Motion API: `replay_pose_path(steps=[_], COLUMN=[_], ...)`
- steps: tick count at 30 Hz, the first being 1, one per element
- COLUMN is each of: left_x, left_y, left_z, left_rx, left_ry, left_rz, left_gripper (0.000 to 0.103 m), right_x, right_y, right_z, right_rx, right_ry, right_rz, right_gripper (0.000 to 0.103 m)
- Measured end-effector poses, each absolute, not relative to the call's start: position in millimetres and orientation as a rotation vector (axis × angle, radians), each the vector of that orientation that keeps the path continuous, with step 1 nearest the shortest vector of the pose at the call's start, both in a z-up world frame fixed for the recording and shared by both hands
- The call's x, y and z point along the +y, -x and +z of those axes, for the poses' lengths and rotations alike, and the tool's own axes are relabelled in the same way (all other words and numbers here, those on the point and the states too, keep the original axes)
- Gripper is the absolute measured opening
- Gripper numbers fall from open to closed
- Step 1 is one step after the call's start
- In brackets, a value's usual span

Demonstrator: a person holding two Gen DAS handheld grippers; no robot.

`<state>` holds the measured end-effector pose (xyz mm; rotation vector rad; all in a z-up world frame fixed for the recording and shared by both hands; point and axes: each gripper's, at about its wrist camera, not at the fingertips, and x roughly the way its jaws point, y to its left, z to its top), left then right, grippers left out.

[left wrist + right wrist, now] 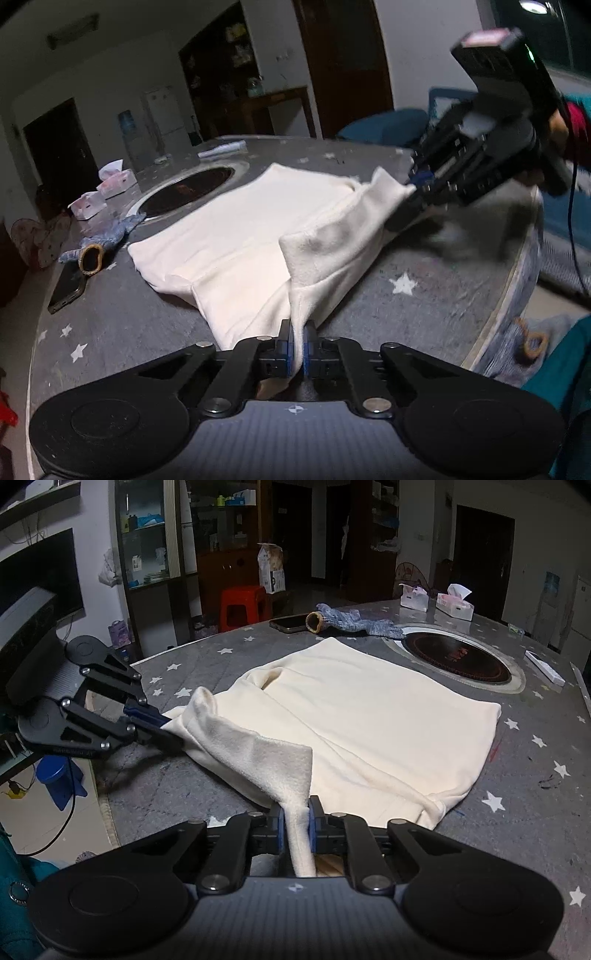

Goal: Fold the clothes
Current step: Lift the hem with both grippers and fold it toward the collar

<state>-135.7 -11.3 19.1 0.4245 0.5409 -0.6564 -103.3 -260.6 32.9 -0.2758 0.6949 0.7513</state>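
A cream garment lies partly folded on the grey star-print table cover. My left gripper is shut on one corner of the garment's near edge, with the cloth pinched between its blue pads. At the other corner of that edge my right gripper is shut on a bunched strip of the same cloth. The edge between the two grippers is lifted off the table and sags. The rest of the garment lies flat.
A round dark hob is set in the table behind the garment. A blue knit glove, a phone and two tissue boxes lie beyond. The table edge runs near the right gripper.
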Motion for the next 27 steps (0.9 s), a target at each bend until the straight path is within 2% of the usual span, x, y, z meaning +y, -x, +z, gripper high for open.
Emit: replay_pose_path(steps=[9, 18, 22, 27], left_x=[-5, 4, 3, 3], left_y=[166, 226, 214, 166], left_z=[41, 82, 92, 103], left_rx=[0.513, 0.460, 0.458, 0.455], left_ry=[-0.355, -0.288, -0.263, -0.241], left_rz=[-0.680, -0.730, -0.705, -0.663], left_gripper=[0.005, 0.005, 0.005, 0.005], right_x=[-268, -281, -280, -276], right_y=[128, 194, 201, 169], right_z=[47, 87, 102, 117], right_rx=[0.658, 0.649, 0.633, 0.615], right_ry=[0.276, 0.279, 0.302, 0.297], right_rz=[0.778, 0.853, 0.857, 0.834], right_gripper=[0.009, 0.009, 0.009, 0.009])
